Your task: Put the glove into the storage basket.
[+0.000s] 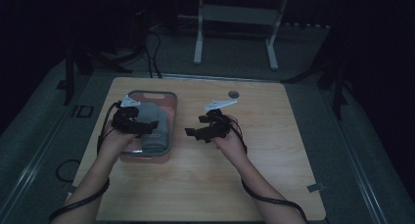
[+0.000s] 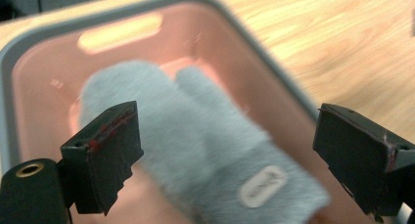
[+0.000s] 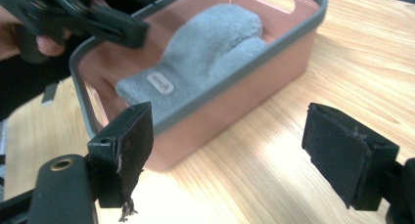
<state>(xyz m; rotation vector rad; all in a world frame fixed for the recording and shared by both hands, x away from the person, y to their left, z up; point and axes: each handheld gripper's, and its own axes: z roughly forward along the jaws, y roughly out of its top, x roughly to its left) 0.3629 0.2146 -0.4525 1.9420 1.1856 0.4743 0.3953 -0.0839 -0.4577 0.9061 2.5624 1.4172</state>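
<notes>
Both jaws stood open and empty, the left gripper [image 2: 230, 155] hovering over the grey socks [image 2: 195, 150] lying in the pink bin [image 1: 169, 99], the right gripper [image 3: 249, 155] beside it over the table [image 1: 254, 155]; a pick seemingly came next, needing the left to descend and close.

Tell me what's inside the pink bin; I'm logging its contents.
Inside the pink bin lies a grey fuzzy mitten with a small oval label. Whatever is beneath the mitten is covered.

Dim, murky high view with black surroundings; brighter gripper views, softly blurred, glare on the pink bin [image 2: 205, 43]
</notes>
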